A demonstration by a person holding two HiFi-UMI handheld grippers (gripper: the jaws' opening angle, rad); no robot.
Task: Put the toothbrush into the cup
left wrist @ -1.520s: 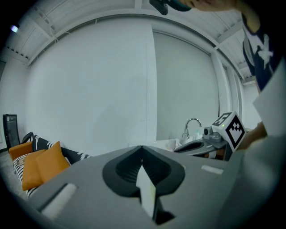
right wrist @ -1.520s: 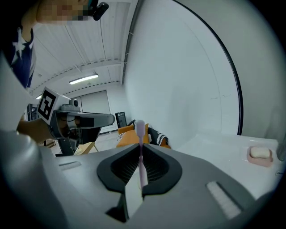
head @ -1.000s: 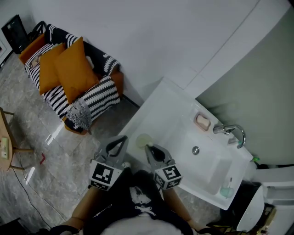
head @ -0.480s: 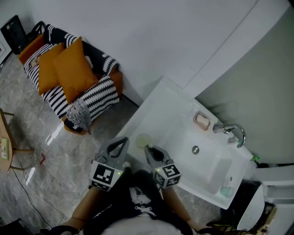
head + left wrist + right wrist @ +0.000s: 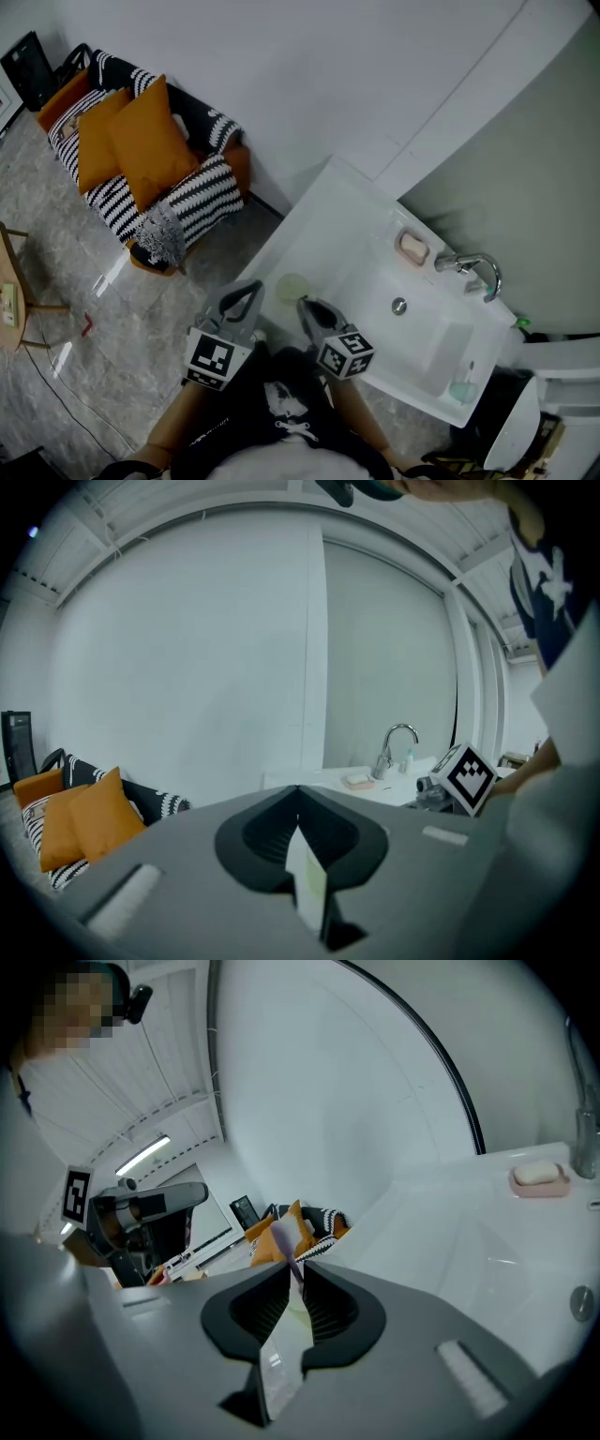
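At the bottom of the head view, the person's dark top (image 5: 281,422) covers both hands, so only the marker cubes and the jaws ahead of them show.

The right claw (image 5: 292,1267) has its jaws a little apart, and they have just been opening. The toothbrush (image 5: 281,1238) rises between the jaw tips. Its purple-tinted bristle head stands clear beyond the tips, and its thin neck runs down into the slot, which is wider than the neck. Below that the handle is lost. Only a pale patch shows through the slot, too little of it to name.

In the head view the right claw (image 5: 305,305) hides the toothbrush entirely. The pale cup (image 5: 292,286) sits just beyond the claw's tip on the near corner of the white desk (image 5: 323,220), and its rim is faint against the surface.

The left claw (image 5: 298,789) has its jaw tips together. A pale sliver shows in the gap behind them, but what it is cannot be made out. In the head view the left claw (image 5: 248,291) hangs off the desk's edge, beside the right claw and apart from it.

Past the right claw, along the desk, the basin holds a drain (image 5: 399,306). A pink soap (image 5: 413,248) and a curved tap (image 5: 469,265) lie farther on. A small teal item (image 5: 461,389) at the desk's far end is too small to identify.

Beyond the left claw, a striped sofa (image 5: 202,202) with orange cushions (image 5: 141,141) stands against the wall, cut off at the frame's corner.
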